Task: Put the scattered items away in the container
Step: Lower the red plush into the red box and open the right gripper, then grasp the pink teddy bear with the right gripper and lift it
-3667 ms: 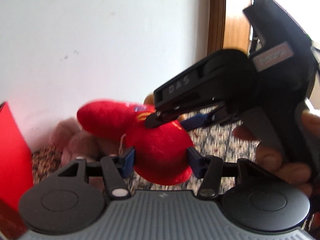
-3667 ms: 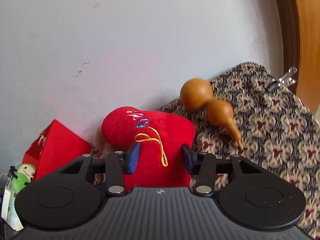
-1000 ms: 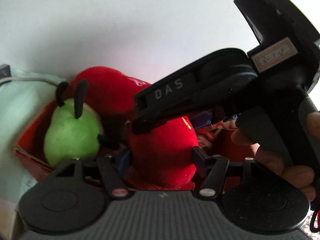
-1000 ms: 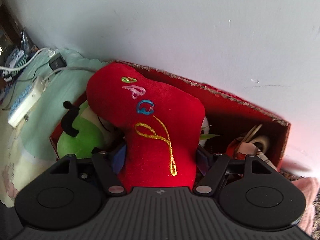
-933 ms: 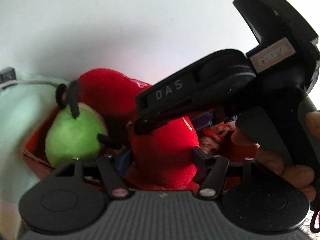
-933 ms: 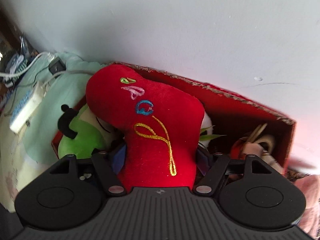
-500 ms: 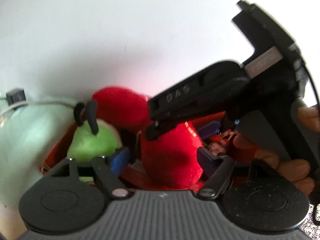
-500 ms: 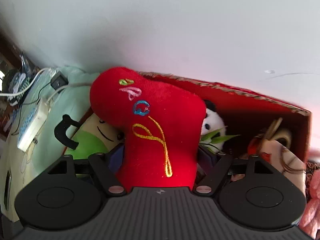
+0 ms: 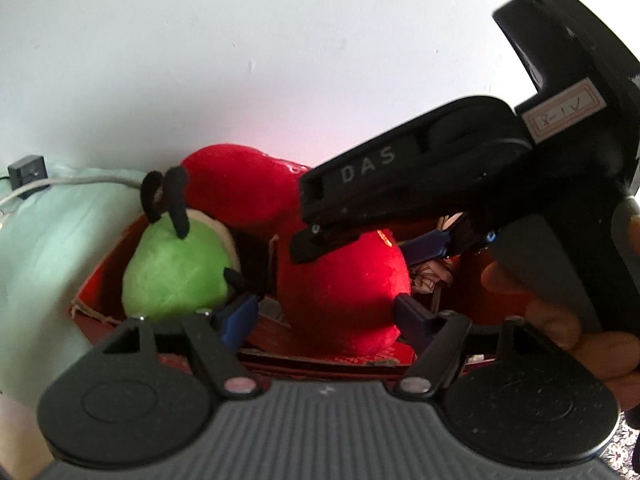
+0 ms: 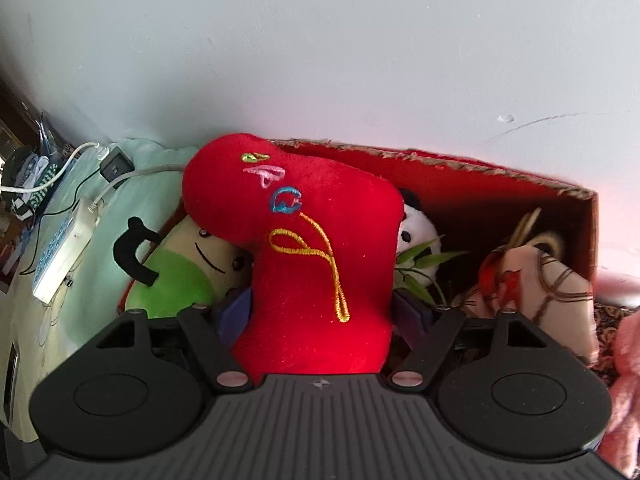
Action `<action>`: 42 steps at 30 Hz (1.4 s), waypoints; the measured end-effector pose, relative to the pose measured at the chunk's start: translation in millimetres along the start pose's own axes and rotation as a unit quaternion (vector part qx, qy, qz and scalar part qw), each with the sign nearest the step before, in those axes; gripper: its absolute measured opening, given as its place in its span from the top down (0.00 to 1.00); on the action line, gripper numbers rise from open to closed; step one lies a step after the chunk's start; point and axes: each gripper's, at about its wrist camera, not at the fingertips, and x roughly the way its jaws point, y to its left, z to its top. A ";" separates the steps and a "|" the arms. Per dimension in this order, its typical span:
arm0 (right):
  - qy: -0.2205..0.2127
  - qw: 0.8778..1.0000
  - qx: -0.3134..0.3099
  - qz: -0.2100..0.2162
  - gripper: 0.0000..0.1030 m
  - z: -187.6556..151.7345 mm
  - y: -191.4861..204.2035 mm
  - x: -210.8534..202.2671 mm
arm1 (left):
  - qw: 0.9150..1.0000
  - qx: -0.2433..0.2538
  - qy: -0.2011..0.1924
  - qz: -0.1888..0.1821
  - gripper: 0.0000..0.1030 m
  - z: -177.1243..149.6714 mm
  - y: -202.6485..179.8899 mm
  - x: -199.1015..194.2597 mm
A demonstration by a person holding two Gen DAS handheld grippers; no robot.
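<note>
A red plush cushion (image 10: 316, 260) with coloured embroidery stands in the red cardboard box (image 10: 500, 176) against the wall. My right gripper (image 10: 320, 312) has its pads pressed on the cushion's lower part. In the left wrist view the cushion (image 9: 344, 288) sits between the fingers of my left gripper (image 9: 324, 312), which has opened: the left pad (image 9: 240, 312) stands clear of it. The right gripper's body (image 9: 460, 192) reaches in from the right above the cushion.
In the box are a green plush (image 10: 176, 276), a panda plush (image 10: 416, 236) with green leaves and a patterned cloth toy (image 10: 532, 276). A pale green pillow (image 10: 100, 240) with a power strip (image 10: 60, 248) and cables lies left. A pink plush (image 10: 624, 380) is at the right edge.
Both grippers carried the cushion from the patterned cloth to the red box and lowered it in. In the last half second the left gripper's fingers opened wider off the cushion.
</note>
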 end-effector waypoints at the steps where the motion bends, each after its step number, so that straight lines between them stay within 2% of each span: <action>1: -0.002 1.000 0.005 0.002 0.25 -0.5 -0.5 -1.7 | 1.000 0.000 -0.006 -0.001 0.26 1.0 -11.1 -23.2; 5: -0.018 1.000 0.017 0.011 0.26 -3.1 -1.4 -17.0 | 0.998 0.021 -0.051 0.015 0.13 0.8 -16.5 -52.1; 7: -0.037 0.999 0.028 0.022 0.26 -5.7 -6.3 -34.9 | 0.996 0.032 -0.081 0.019 0.11 0.0 -22.8 -70.2; 8: -0.053 0.998 0.036 0.029 0.25 -8.2 -9.4 -46.8 | 0.995 0.038 -0.097 0.013 0.11 -4.0 -27.5 -64.3; 9: -0.071 0.996 0.042 0.038 0.25 -11.5 -12.5 -58.8 | 0.993 0.046 -0.113 0.001 0.11 -8.8 -31.1 -79.1; 10: -0.089 0.994 0.047 0.048 0.25 -16.4 -17.2 -72.1 | 0.990 0.054 -0.128 -0.013 0.11 -8.0 -36.2 -69.0; 11: -0.106 0.991 0.051 0.058 0.25 -22.9 -23.3 -85.5 | 0.988 0.065 -0.139 -0.034 0.10 -11.3 -45.0 -77.0; 14: -0.164 0.982 0.073 0.059 0.25 -52.5 -47.5 -122.6 | 0.977 0.097 -0.152 -0.110 0.09 -23.6 -76.0 -92.2; 17: -0.216 0.970 0.112 0.008 0.25 -94.3 -86.4 -154.6 | 0.967 0.135 -0.119 -0.180 0.10 -43.3 -117.3 -86.2; 19: -0.246 0.957 0.147 -0.042 0.25 -126.5 -119.6 -175.0 | 0.962 0.161 -0.093 -0.200 0.11 -52.8 -144.9 -77.8; 21: -0.259 0.946 0.175 -0.082 0.24 -154.5 -149.3 -186.0 | 0.960 0.177 -0.073 -0.204 0.12 -58.9 -167.3 -64.6; 25: -0.224 0.942 0.201 -0.147 0.25 -183.8 -189.1 -183.5 | 0.965 0.189 -0.035 -0.179 0.13 -73.5 -202.7 -17.3; 26: -0.219 0.942 0.206 -0.148 0.25 -188.4 -196.3 -182.5 | 0.966 0.184 -0.021 -0.178 0.14 -74.6 -204.5 -6.7; 29: -0.209 0.943 0.229 -0.121 0.25 -193.8 -217.0 -181.0 | 0.969 0.164 0.015 -0.183 0.14 -76.2 -214.6 -8.8; 33: -0.197 0.945 0.234 -0.119 0.25 -193.9 -229.3 -173.6 | 0.975 0.153 0.025 -0.161 0.12 -75.4 -216.5 9.4; 35: -0.190 0.946 0.233 -0.121 0.25 -193.5 -231.1 -167.0 | 0.976 0.149 0.033 -0.155 0.12 -81.1 -217.9 32.3; 40: -0.180 0.950 0.200 -0.160 0.25 -183.1 -226.1 -157.1 | 0.977 0.131 0.057 -0.157 0.12 -81.3 -214.7 76.9; 42: -0.174 0.952 0.184 -0.172 0.25 -176.6 -224.1 -153.9 | 0.977 0.130 0.060 -0.161 0.16 -80.2 -213.2 86.0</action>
